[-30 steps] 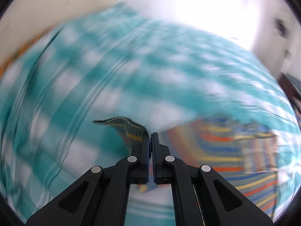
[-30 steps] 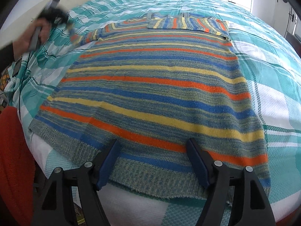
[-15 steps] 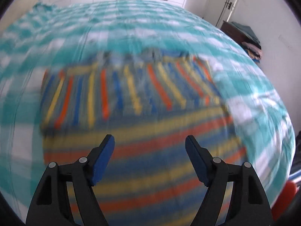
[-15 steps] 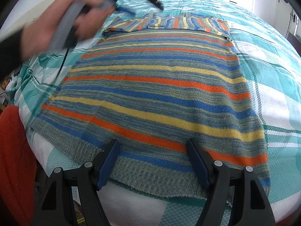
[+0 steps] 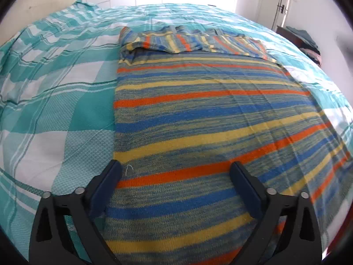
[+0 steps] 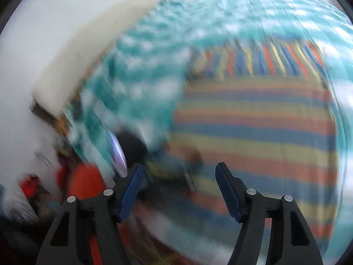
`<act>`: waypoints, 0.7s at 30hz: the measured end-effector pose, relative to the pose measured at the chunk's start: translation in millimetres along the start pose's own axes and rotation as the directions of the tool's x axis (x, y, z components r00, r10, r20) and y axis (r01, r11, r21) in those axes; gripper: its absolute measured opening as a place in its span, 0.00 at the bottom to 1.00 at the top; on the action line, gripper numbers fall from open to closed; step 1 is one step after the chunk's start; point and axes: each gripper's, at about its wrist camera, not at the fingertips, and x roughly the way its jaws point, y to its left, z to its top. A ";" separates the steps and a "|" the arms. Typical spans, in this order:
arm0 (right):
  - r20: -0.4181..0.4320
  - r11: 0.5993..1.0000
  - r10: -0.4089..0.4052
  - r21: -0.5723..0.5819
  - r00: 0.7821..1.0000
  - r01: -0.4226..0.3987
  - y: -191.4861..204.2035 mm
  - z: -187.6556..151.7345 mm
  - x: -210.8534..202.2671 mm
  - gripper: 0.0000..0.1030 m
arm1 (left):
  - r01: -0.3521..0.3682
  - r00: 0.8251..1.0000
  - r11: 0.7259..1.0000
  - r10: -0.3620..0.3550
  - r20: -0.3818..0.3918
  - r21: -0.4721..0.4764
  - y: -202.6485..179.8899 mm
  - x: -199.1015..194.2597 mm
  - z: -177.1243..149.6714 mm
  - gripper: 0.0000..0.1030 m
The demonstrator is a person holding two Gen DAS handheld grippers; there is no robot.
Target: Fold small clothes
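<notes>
A knitted sweater (image 5: 209, 114) striped in blue, yellow and orange lies flat on the bed. Its sleeves (image 5: 192, 40) are folded across its far end. My left gripper (image 5: 175, 163) hovers over the near part of the sweater by its left edge. Its jaws are opening wide and nothing is between them. The right wrist view is blurred by motion. It shows the sweater (image 6: 253, 132) to the right, with my right gripper (image 6: 179, 165) above its near left corner. The right jaws are closing slightly but stand apart, and nothing is between them.
A teal and white checked bedspread (image 5: 55, 84) covers the bed. A cream headboard (image 5: 44, 0) stands at the far left. A dark dresser with piled clothes (image 5: 306, 42) is at the right wall. Something red (image 6: 86, 183) sits off the bed's near left edge.
My left gripper let go of the sleeve cuff, opened wide and swung back over the sweater's body. My right gripper rose from the hem and turned left, so its view is now blurred.
</notes>
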 end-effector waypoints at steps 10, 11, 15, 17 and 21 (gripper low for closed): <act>-0.029 0.929 -0.185 0.322 0.982 0.184 -165.7 192.0 139.2 0.46 | 0.046 0.999 0.998 -0.045 0.009 -0.036 9.1 6.6 -2.4 0.99; -0.024 0.919 -0.189 0.348 0.982 0.186 -176.6 196.9 146.5 0.45 | 0.048 0.999 0.998 -0.048 0.008 -0.039 9.5 6.9 -2.2 0.99; -0.054 0.918 -0.148 0.364 0.988 0.157 -191.2 206.7 175.5 0.45 | 0.048 0.999 0.998 -0.048 0.007 -0.041 9.8 8.6 -2.5 0.99; -0.106 0.923 -0.147 0.343 0.983 0.175 -191.5 208.4 187.3 0.42 | 0.047 0.999 0.998 -0.047 0.006 -0.041 9.6 8.8 -2.6 0.99; -0.041 0.950 -0.179 0.253 0.983 0.184 -174.7 214.8 168.6 0.03 | 0.047 0.999 0.998 -0.046 0.007 -0.041 9.4 8.6 -3.0 0.99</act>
